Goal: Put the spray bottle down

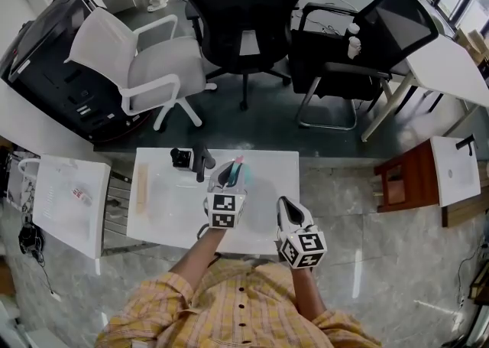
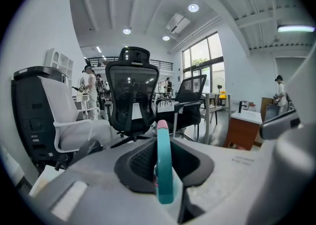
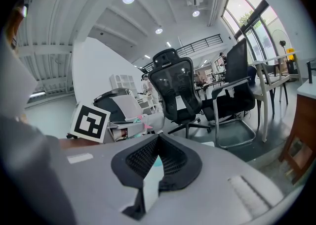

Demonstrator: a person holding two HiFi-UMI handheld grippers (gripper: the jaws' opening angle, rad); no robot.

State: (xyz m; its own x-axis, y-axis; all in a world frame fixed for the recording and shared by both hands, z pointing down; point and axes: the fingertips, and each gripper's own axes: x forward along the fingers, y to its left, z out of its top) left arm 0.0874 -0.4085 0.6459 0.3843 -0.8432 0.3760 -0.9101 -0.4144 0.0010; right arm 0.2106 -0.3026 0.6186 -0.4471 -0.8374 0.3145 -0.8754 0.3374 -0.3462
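- The left gripper [image 1: 228, 182] is clamped on the spray bottle [image 2: 164, 169]. Its 2 dark pads press from either side on the bottle's teal, pink-tipped part, which stands upright between them.
- The bottle is held over the white table [image 1: 164, 220], just right of the table's middle. Whether its base touches the table top cannot be made out.
- The right gripper [image 3: 159, 142] has its jaws drawn together at the tips, with nothing between them. It sits over the table's near right part, beside the left gripper but apart from it.
- A small black device [image 1: 181, 157] stands at the table's far edge.
- A pale wooden strip [image 1: 141, 186] lies along the table's left side.
- Beyond the table's far edge stand 1 white chair [image 1: 145, 63] and 2 black chairs, the nearer-centre one [image 1: 244, 10] facing the table.
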